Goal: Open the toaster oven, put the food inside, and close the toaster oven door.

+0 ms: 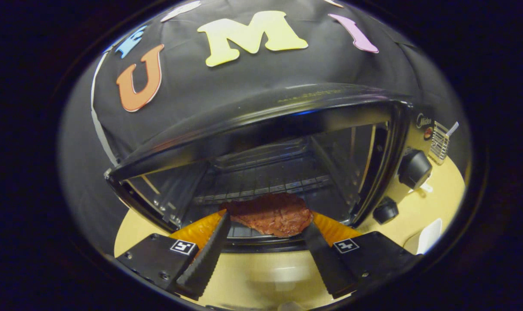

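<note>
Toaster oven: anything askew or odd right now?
Nothing stands out. The toaster oven stands open, its rack level inside. The fingers hold an orange plate with a piece of meat at the opening. Nothing spilled.

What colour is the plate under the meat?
Orange, seen in the gripper view: the plate shows on both sides of the meat, between the jaws.

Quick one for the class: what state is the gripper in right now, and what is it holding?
Gripper: fingers closed on the rim of the orange plate, which carries the steak at the open toaster oven.
</note>
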`<state>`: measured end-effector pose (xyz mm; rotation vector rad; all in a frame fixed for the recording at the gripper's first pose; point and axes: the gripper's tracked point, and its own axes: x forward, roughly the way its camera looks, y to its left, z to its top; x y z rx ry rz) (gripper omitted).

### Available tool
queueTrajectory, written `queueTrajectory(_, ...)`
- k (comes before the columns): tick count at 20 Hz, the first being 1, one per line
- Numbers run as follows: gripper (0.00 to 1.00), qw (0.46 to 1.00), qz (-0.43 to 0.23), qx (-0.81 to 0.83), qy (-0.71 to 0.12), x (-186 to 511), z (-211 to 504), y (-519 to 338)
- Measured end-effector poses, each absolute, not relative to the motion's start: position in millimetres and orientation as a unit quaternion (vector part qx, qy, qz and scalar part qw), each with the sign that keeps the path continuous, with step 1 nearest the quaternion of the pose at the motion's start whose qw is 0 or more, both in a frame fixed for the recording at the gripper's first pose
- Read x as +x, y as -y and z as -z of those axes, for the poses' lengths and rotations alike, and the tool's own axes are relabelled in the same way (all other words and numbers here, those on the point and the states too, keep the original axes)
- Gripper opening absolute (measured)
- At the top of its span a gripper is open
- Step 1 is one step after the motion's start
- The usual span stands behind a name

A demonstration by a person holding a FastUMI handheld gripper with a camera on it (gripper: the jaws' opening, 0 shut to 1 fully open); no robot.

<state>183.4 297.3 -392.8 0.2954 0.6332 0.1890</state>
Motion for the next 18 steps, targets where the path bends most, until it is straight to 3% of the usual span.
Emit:
queueTrajectory(3, 1.00, 0.939, -0.122, 0.116, -0.301, 175, 380, -300)
queueTrajectory(10, 1.00, 0.936, -0.046, 0.221, -0.271, 189, 379, -278)
queueTrajectory(12, 1.00, 0.926, -0.053, 0.225, -0.298, 181, 391, -280)
queueTrajectory(18, 1.00, 0.935, -0.050, 0.244, -0.252, 183, 365, -267)
